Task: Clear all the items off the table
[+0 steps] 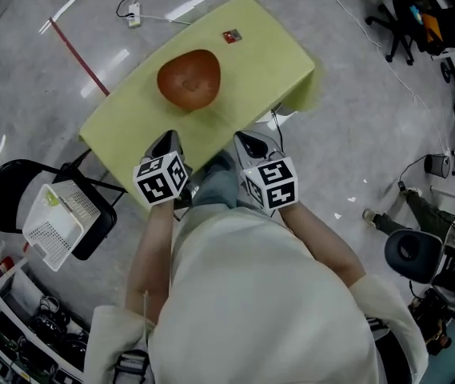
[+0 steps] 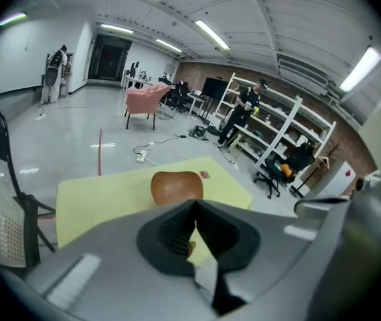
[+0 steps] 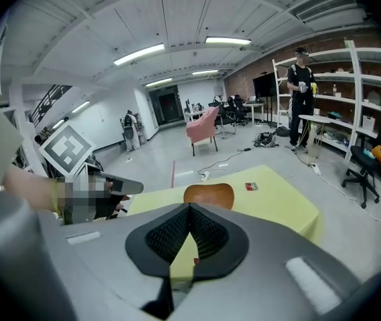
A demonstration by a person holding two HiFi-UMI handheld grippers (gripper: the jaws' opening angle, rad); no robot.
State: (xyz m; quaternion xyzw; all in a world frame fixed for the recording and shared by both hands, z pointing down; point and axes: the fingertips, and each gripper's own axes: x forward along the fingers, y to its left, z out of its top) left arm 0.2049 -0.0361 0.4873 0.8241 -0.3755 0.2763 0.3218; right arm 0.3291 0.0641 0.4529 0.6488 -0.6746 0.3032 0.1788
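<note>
While the left tongs [image 1: 167,139] and right tongs [image 1: 252,141] are both pinched shut and empty at the table's [image 1: 263,70] near edge, the brown bowl [image 1: 189,78] lies ahead mid-table, nearer the left tongs; a small red card [image 1: 231,36] sits beyond it.

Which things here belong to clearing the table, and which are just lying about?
Job: brown bowl and small red item, both on the yellow table; left tool and right tool, both shut and empty.

Lying about: black chair, white basket on it, power strip and red tape on the floor.
</note>
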